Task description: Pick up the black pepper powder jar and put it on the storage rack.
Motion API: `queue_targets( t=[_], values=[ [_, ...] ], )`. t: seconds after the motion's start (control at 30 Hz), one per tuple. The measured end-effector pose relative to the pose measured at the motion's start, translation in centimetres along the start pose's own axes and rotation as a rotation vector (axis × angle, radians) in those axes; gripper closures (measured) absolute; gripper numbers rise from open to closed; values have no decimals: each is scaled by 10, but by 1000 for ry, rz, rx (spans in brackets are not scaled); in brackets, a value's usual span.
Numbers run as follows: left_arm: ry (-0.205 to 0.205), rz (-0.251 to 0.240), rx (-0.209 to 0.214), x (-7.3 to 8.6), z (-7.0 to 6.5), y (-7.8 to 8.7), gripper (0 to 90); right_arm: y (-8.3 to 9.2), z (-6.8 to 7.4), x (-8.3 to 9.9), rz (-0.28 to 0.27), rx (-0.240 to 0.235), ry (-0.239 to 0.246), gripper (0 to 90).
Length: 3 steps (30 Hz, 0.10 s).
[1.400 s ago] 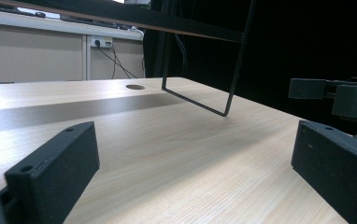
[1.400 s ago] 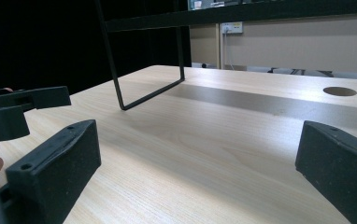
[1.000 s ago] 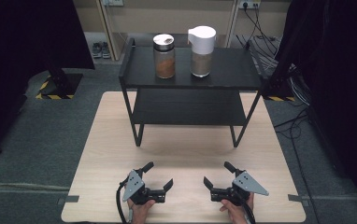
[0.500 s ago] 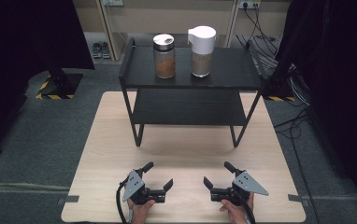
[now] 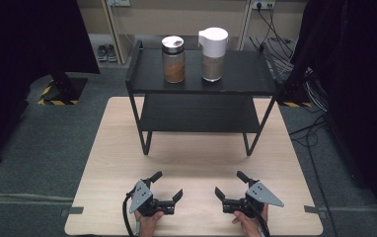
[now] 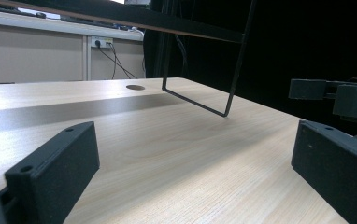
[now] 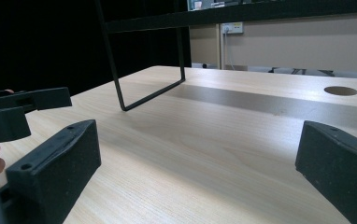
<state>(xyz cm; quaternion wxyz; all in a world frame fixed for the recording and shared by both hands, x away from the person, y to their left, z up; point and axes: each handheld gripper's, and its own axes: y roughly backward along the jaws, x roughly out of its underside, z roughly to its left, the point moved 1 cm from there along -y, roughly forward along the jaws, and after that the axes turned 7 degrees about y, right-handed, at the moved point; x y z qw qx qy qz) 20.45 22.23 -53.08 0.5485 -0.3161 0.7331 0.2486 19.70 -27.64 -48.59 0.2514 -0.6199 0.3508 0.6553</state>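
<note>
Jars [image 5: 173, 59] of brown powder, upright

My left gripper [image 5: 166, 187] and right gripper [image 5: 230, 185] sat side by side at the near edge of the desk [image 5: 112, 148]. Behind them stood the shelf rack [image 5: 196, 114], two jars on its top: the left jar [image 5: 173, 59] beside the right jar [image 5: 213, 47].
</note>
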Motion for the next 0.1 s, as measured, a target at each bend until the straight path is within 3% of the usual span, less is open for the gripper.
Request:
queue_targets(
  t=[0.1],
  values=[
    [0, 0, 0, 0, 0, 0, 4, 0, 0, 0, -1, 0, -2, 3]
  ],
)
